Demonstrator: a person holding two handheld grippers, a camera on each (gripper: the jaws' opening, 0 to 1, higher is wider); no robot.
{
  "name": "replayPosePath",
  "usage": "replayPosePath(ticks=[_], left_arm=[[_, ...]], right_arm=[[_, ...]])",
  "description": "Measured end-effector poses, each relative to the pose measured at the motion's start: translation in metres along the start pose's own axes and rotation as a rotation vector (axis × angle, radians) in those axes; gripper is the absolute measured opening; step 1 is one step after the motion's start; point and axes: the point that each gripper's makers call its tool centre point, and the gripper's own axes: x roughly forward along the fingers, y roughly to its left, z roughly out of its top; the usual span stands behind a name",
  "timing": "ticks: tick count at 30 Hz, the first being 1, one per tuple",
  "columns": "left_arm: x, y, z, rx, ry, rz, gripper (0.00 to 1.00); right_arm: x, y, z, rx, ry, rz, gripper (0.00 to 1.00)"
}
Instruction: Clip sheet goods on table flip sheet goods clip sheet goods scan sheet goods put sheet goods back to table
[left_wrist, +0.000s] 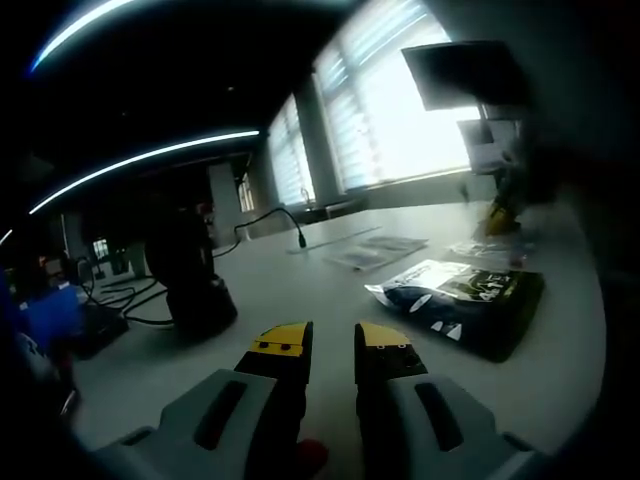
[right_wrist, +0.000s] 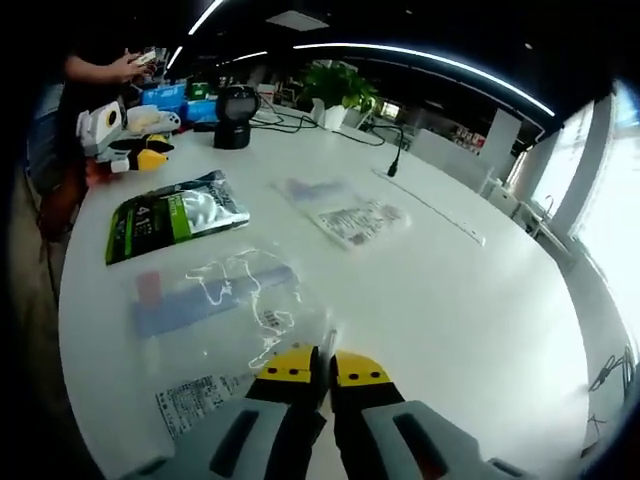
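On the white table (right_wrist: 470, 300), the left gripper (left_wrist: 333, 345) hovers with jaws slightly parted, holding nothing. Right of it lies a dark snack pouch (left_wrist: 462, 303). The right gripper (right_wrist: 324, 370) has its jaws nearly together, pinching the edge of a clear plastic sheet bag (right_wrist: 215, 290); beyond that bag lies a green packet (right_wrist: 172, 221).
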Motion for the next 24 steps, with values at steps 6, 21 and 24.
replayPosePath(ticks=[6,21,24], left_arm=[[0.001,0.000,-0.001,-0.002,0.003,-0.004,0.09],[-0.001,-0.002,0.001,0.000,-0.005,-0.004,0.09],[-0.001,-0.003,0.001,0.000,-0.004,-0.005,0.09]], right_arm=[[-0.006,0.003,0.008,0.009,-0.024,-0.002,0.00],[-0.025,0.013,0.030,0.070,-0.095,-0.005,0.00],[-0.029,0.012,0.040,0.110,-0.111,-0.005,0.00]])
